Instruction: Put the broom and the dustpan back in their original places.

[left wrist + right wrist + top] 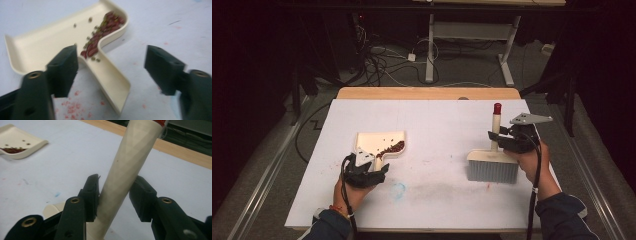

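Observation:
A cream dustpan lies on the white table at the left, with red beans piled along its near rim. My left gripper is just behind it. In the left gripper view this gripper is open, its jaws wide on either side of the dustpan's handle without touching it. At the right a brush stands on its grey bristles, its cream handle tipped red. My right gripper straddles that handle; the left pad is against it and a slim gap shows at the right pad.
The white board covers a wooden table whose far edge shows. Faint red and blue stains mark the board between the hands. Cables and a desk frame lie on the floor beyond.

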